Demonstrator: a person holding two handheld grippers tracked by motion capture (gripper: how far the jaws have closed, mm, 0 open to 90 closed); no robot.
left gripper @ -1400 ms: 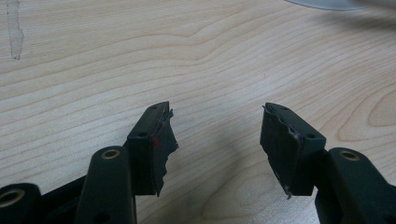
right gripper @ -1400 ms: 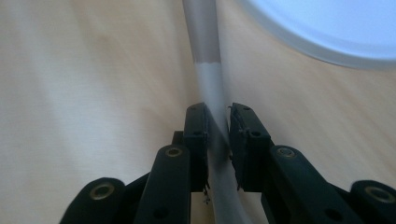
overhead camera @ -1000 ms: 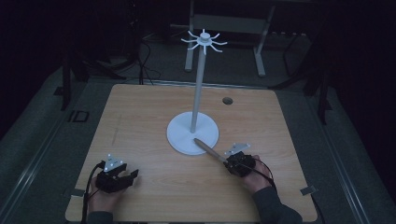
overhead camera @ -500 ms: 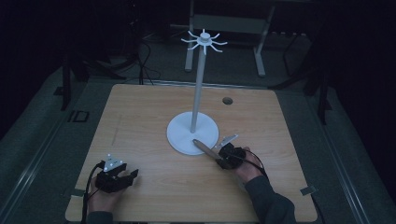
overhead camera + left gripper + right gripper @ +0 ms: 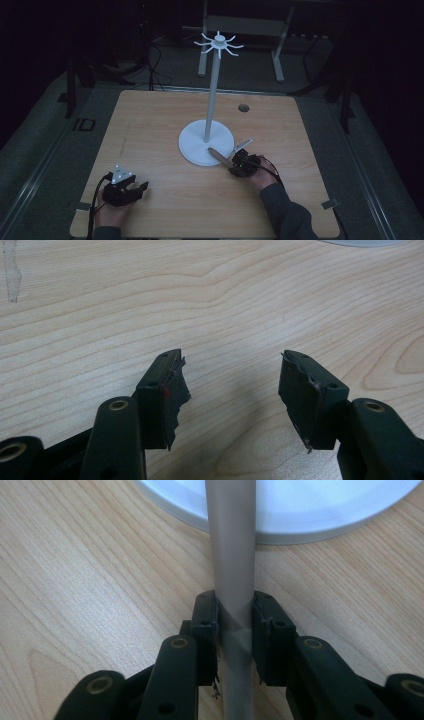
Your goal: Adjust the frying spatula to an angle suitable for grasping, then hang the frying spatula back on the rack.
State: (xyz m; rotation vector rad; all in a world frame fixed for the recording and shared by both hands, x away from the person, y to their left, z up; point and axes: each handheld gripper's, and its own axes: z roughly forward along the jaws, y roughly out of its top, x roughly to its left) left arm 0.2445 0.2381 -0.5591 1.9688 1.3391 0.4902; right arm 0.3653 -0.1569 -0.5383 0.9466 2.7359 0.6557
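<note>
Right tongs (image 5: 235,622) just closing again, jaws clamped on grey stick (image 5: 231,570). Since a second ago, hand and stick shifted left toward white stand (image 5: 206,145); stick tip (image 5: 216,153) now overlaps stand's base (resting on it or just above, unclear). Likely heading for mounting on stand. Left tongs (image 5: 232,390) wide, empty, parked low on surface (image 5: 150,125).

From above, my table (image 5: 150,130) sits dim and grainy, with the room around it nearly black and the floor barely readable. Close over my jaws the light is even and bright on the wood, casting soft shadows under them. The grey rod (image 5: 231,555) looks blurred, its far end softest.
</note>
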